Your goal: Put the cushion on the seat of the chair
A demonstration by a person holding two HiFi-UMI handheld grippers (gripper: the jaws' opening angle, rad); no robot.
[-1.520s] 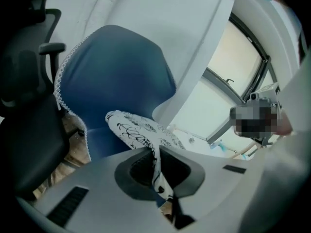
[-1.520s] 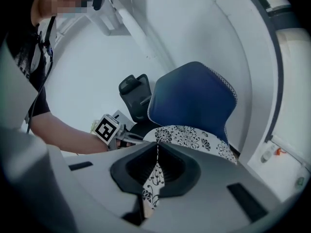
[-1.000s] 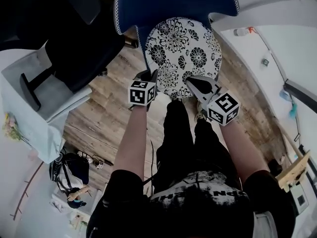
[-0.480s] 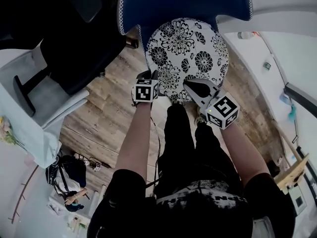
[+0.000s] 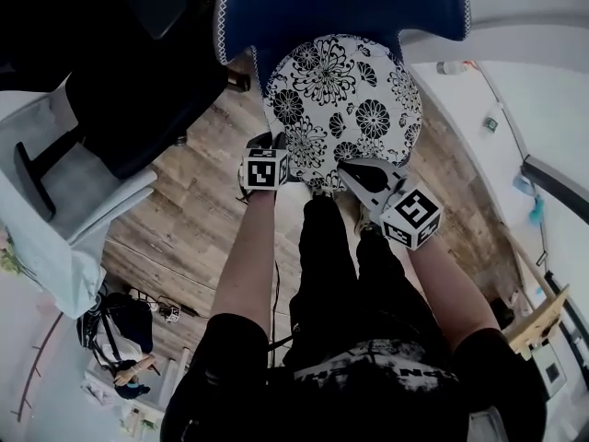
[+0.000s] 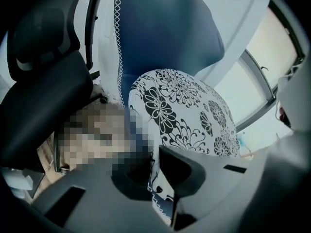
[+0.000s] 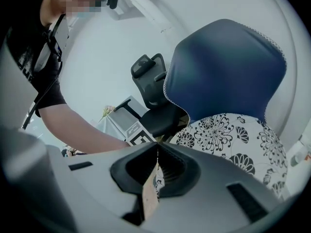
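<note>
The round cushion [image 5: 345,99], white with black flowers, lies over the seat of the blue chair [image 5: 340,3], its far edge against the backrest. My left gripper [image 5: 280,144] is shut on the cushion's near left edge, and in the left gripper view the patterned rim [image 6: 158,191] is pinched between the jaws of the left gripper [image 6: 154,171]. My right gripper [image 5: 348,169] is shut on the near right edge. In the right gripper view the right gripper [image 7: 157,154] clamps a thin fold of cushion [image 7: 228,135]. The seat under the cushion is hidden.
A black office chair [image 5: 129,81] stands left of the blue chair, beside a pale table [image 5: 64,219]. Wooden floor [image 5: 202,219] runs below. A white surface [image 5: 543,90] with small items lies to the right. A bag [image 5: 129,325] sits on the floor, bottom left.
Both grippers have sunk a little with the cushion, which now sits closer against the blue backrest. Both still hold the cushion's near edge.
</note>
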